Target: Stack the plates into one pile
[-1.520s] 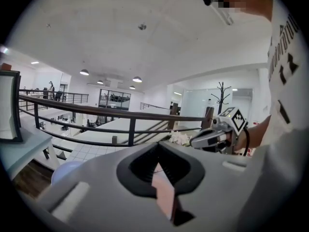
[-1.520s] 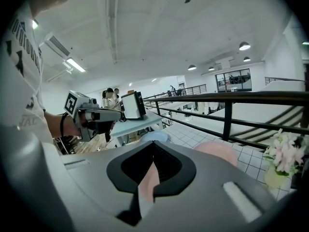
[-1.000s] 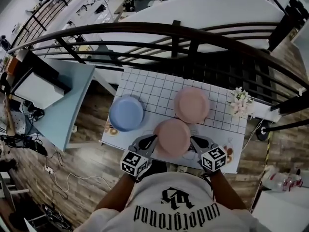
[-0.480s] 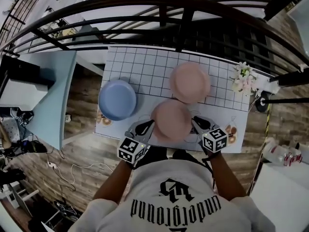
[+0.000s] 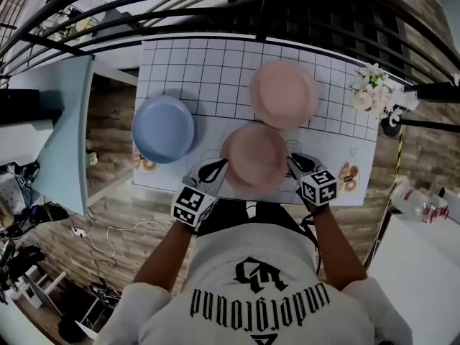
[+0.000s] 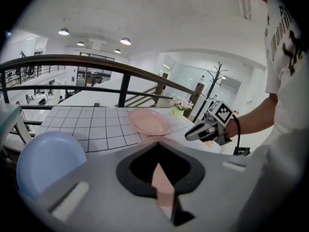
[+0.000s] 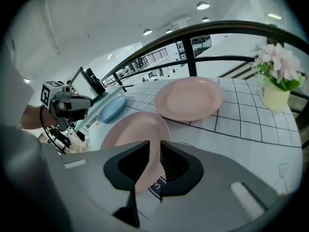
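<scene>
Pink plate (image 5: 255, 157) at mid-frame is pinched by its rim in both my grippers: left gripper (image 5: 218, 168) closed on its left edge, right gripper (image 5: 295, 165) on its right. Just above lies a second pink plate (image 5: 284, 93); a blue plate (image 5: 164, 128) sits left on the counter (image 5: 180, 63).

a pink round plate (image 5: 255, 155), a second pink round plate (image 5: 283, 93), a pale blue round plate (image 5: 164, 128); white surface (image 5: 187, 70) with black grid lines.

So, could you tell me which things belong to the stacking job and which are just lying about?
Job: near pink plate, held in left hand-held gripper and right hand-held gripper; far pink plate; blue plate.
Lying about: flowers; railing.
</scene>
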